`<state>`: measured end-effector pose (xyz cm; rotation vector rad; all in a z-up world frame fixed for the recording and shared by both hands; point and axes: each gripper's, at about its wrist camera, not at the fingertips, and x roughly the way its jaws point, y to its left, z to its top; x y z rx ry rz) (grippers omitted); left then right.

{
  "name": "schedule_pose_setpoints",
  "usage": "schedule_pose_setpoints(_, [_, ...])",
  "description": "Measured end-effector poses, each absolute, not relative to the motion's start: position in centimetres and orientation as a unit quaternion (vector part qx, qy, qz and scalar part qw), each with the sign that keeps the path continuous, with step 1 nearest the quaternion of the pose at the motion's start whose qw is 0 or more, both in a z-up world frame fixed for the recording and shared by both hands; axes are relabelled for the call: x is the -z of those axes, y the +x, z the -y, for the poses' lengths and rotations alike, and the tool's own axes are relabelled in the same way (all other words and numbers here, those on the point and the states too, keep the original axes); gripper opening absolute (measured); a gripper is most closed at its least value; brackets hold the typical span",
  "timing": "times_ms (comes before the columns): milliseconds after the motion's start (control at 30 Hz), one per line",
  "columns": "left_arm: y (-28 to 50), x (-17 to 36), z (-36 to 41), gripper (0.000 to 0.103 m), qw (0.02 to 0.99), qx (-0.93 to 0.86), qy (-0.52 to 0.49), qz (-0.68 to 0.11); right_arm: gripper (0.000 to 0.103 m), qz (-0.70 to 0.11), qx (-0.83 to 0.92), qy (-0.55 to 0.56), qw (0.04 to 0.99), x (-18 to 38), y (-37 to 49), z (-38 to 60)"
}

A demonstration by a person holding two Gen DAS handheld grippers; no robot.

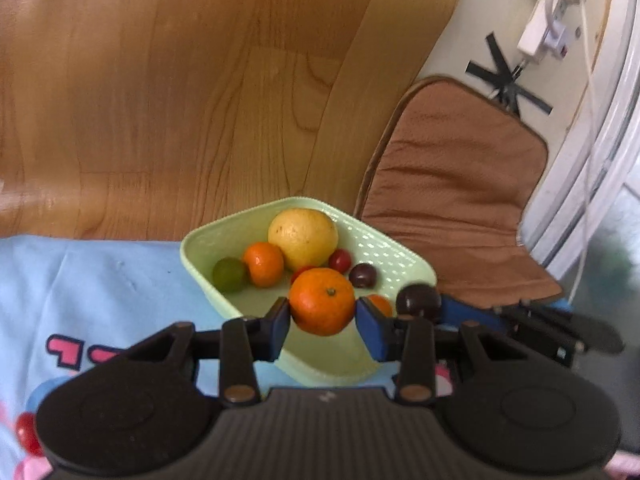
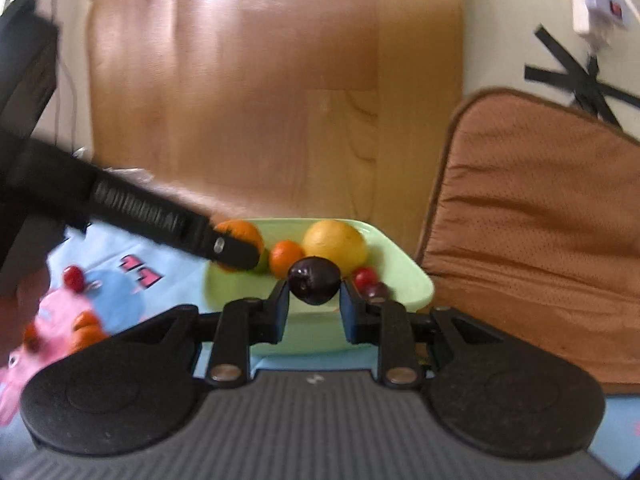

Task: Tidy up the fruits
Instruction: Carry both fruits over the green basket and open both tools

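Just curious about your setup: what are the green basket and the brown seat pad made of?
The green basket looks like moulded plastic: pale, smooth and slightly glossy, with rows of small perforations in its wall. The brown seat pad seems a soft fabric or faux suede: matte, wrinkled, finely dotted, with stitched edge piping.

Left gripper [image 1: 323, 317] with matte black body, ribbed dark grey top plate, two round black side domes, black linkage arms with brass-coloured pivot screws, blue pads on the jaws, right gripper [image 2: 314, 298] built alike (a small pale mark on each ribbed plate)
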<state>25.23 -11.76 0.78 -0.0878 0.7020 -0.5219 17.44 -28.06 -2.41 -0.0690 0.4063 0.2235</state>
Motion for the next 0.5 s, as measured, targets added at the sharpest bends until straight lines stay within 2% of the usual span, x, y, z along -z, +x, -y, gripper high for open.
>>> schedule_pose_setpoints(200, [25.9,0.6,12.8,0.038,0.91,0.239,-0.028,-0.338,0.032,-0.219,-0.109,-0.023,0.969,3.3,19.7,28.1])
schedule_pose_setpoints(333, [26.0,0.3,13.2,0.051,0.916,0.228,-0.019,-0.33,0.036,-0.221,-0.103,-0.017,0.97,3.1,19.7,27.8])
schedule_pose_setpoints(400, [25.5,-0.1,12.8,0.051,0.918,0.228,-0.025,-0.324,0.042,-0.22,-0.102,-0.009,0.97,3.0,19.4,27.9])
schedule_pose_setpoints(500, [24.2,-1.3,11.7,0.052,0.922,0.23,-0.035,-0.31,0.044,-0.21,-0.098,-0.004,0.973,2.5,18.2,27.7])
